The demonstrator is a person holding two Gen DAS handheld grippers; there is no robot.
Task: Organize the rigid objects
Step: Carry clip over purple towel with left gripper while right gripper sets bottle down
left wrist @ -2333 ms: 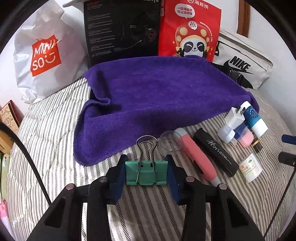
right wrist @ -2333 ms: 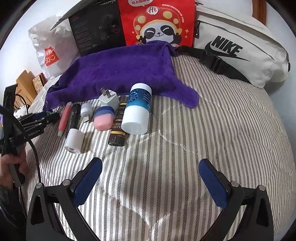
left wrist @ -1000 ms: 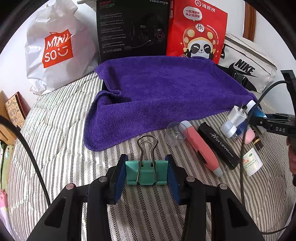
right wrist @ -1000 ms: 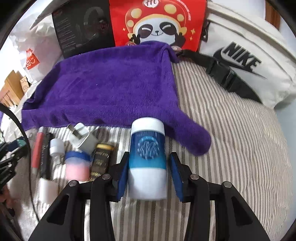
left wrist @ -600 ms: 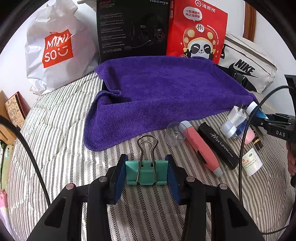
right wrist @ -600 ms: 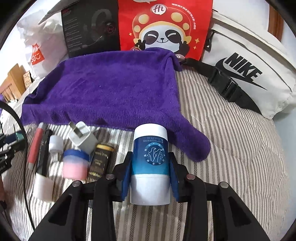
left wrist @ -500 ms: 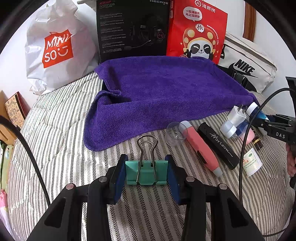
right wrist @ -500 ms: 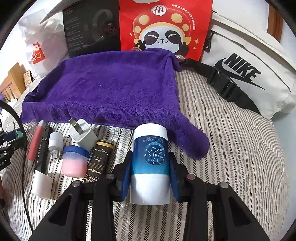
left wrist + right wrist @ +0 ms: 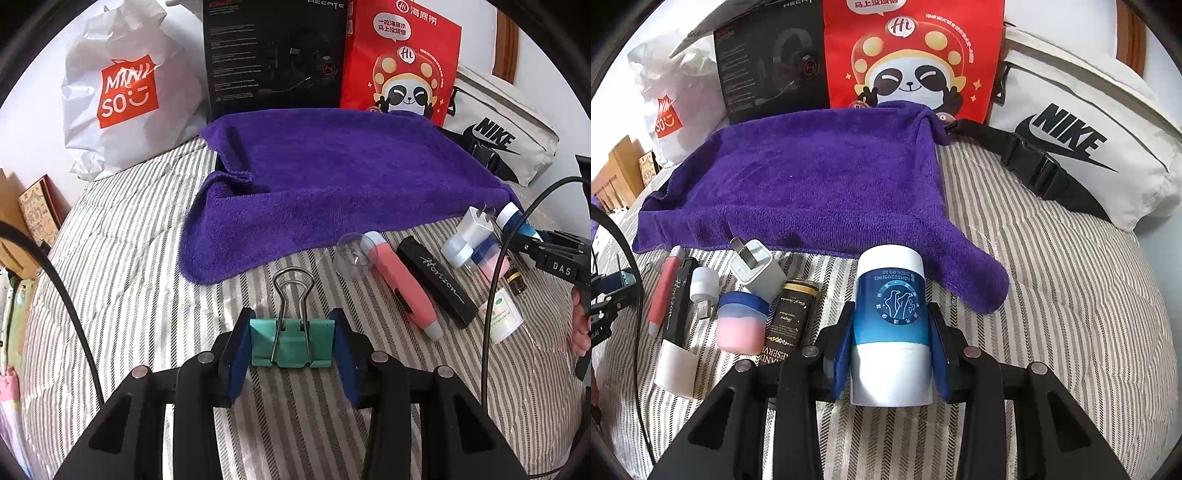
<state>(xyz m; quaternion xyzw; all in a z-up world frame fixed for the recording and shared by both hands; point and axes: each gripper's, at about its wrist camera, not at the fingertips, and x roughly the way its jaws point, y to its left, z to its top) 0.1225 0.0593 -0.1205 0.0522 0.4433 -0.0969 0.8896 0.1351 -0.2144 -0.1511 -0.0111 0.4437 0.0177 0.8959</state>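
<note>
Striped bedding (image 9: 140, 266) covers the bed where everything lies, with a purple towel (image 9: 332, 177) spread across its far half. Behind the towel stand a white shopping bag (image 9: 122, 99), a black headset box (image 9: 273, 55) and a red panda bag (image 9: 402, 62), and a white waist bag (image 9: 1078, 125) leans at the right.

Near the front edge of the towel sits a row of small things. From the left wrist view these are a clear cap (image 9: 351, 254), a pink pen-like tube (image 9: 402, 280), a black case (image 9: 436, 280), a white plug (image 9: 472, 225) and a small white jar (image 9: 504, 321). The right wrist view also shows a pink jar with a blue lid (image 9: 740, 321), a dark gold-capped bottle (image 9: 788, 317) and a small white USB lamp (image 9: 701, 284).

The left gripper (image 9: 291, 347) has its jaws closed on a green binder clip (image 9: 291, 343), gripping its two sides, the wire handles pointing toward the towel. It is over bare bedding just short of the towel's front edge.

The right gripper (image 9: 890, 347) has its jaws clamped on a blue and white bottle (image 9: 890, 314), which lies lengthwise between the pads at the right end of the row, its white cap close to the towel's drooping corner. Whether it rests on the bedding or is raised cannot be told.
</note>
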